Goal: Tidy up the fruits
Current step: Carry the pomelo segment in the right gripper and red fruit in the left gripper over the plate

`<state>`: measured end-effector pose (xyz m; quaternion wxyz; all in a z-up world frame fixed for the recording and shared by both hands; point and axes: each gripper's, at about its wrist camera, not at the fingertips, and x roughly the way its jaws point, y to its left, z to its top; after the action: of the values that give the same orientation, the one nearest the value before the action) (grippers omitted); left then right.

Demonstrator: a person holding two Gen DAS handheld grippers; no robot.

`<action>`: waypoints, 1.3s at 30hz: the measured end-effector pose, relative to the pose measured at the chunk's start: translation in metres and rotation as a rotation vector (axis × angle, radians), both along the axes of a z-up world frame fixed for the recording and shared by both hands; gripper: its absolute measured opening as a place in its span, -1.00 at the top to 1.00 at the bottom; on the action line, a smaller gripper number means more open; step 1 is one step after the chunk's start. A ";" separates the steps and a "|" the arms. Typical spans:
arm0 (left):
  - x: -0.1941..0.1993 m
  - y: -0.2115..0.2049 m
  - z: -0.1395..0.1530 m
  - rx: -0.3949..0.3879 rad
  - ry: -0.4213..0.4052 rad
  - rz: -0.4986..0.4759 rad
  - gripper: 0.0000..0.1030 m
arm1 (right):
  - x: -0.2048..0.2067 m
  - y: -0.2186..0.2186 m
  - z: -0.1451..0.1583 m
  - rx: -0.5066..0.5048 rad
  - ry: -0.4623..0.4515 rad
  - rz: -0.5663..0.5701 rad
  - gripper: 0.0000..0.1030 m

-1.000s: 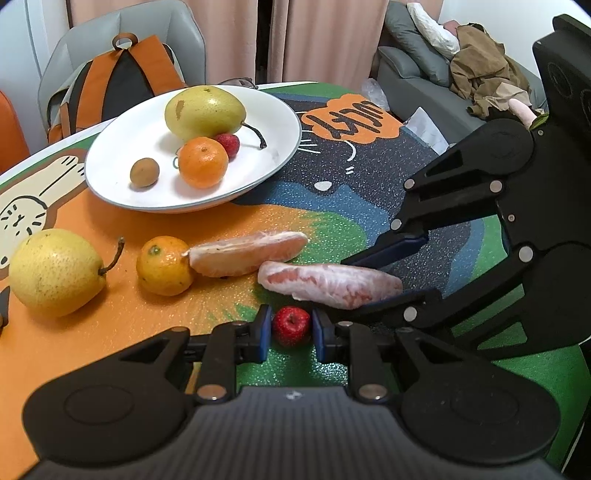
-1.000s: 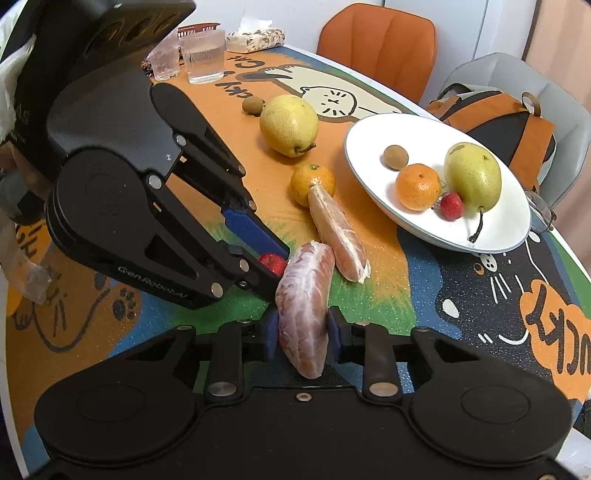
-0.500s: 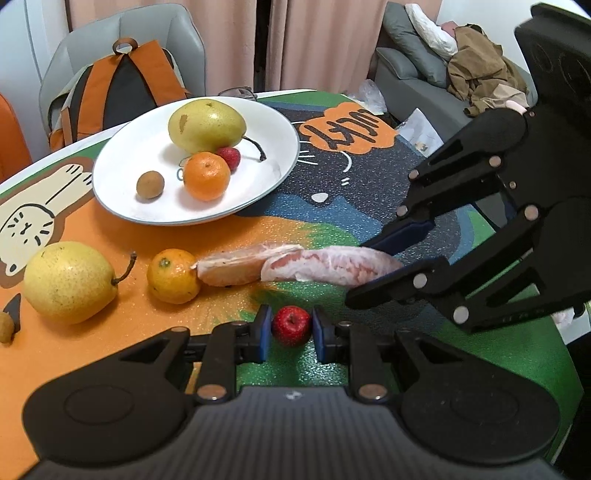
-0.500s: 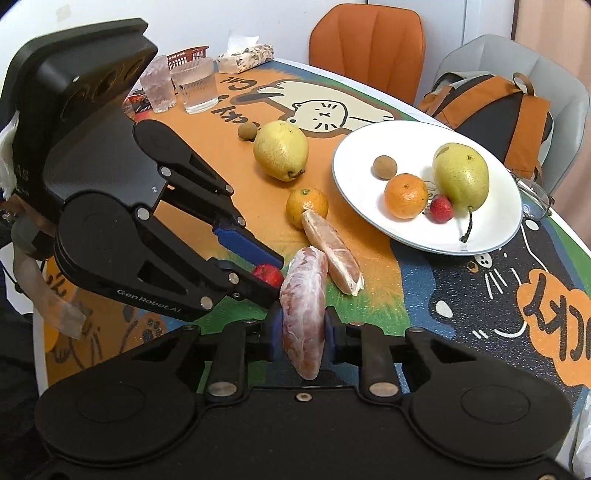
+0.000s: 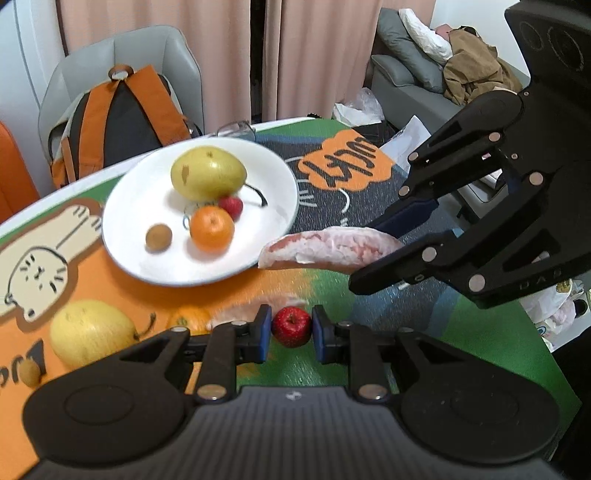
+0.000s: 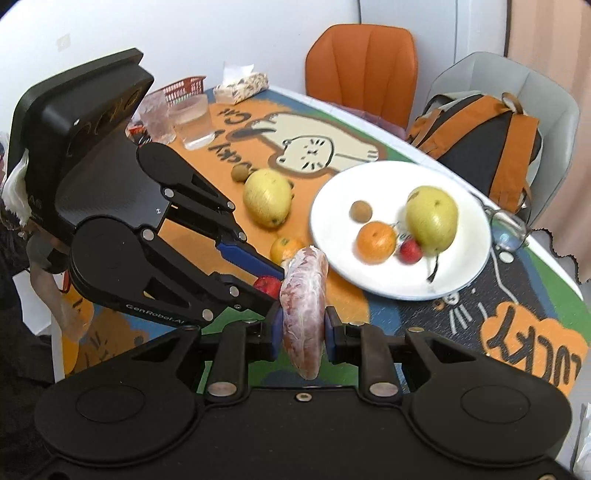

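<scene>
A lived-in dining corner, from where I'm steering.

Beyond the surface (image 6: pixel 436 317), covered by a bright cartoon-cat mat, I see a grey chair (image 5: pixel 122 62) carrying an orange and black backpack (image 5: pixel 118 118), with an orange chair (image 6: pixel 364 70) beside it against a white wall (image 6: pixel 184 29). Pinkish curtains (image 5: pixel 207 48) hang behind, drawn with a dark gap between them. To the far side stands a grey sofa (image 5: pixel 410 85) heaped with what I take to be a brown coat (image 5: pixel 476 70) and a pale pillow, though the fisheye edge blurs them. The light is even and soft.
</scene>
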<state>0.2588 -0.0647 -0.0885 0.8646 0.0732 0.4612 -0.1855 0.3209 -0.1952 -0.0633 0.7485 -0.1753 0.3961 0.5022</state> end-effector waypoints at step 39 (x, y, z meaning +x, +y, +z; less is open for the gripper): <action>0.095 0.042 -0.023 0.082 -0.005 0.121 0.57 | 0.112 0.065 -0.030 0.008 -0.025 -0.025 0.55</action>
<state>0.3542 -0.0223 -0.1112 0.8718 0.0808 0.4696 -0.1137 0.4328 -0.1302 -0.0936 0.7604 -0.1736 0.3866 0.4921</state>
